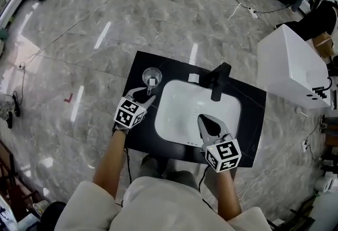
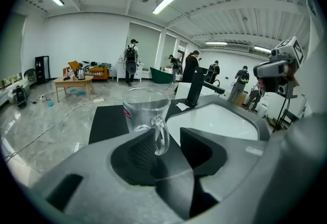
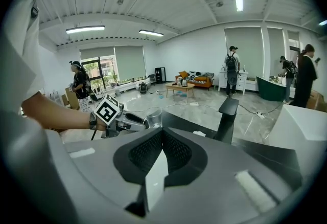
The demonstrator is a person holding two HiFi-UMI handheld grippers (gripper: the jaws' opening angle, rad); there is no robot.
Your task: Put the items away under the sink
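Mug of clear glass on black bench, base hidden behind left tool, handle between its wide jaws; right tool closed, empty.

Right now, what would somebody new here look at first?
The white sink in its black counter, alone in the middle of a shiny marble floor. A glass mug stands left of the sink, its handle inside the open left claw. The shut right claw hangs over the sink.
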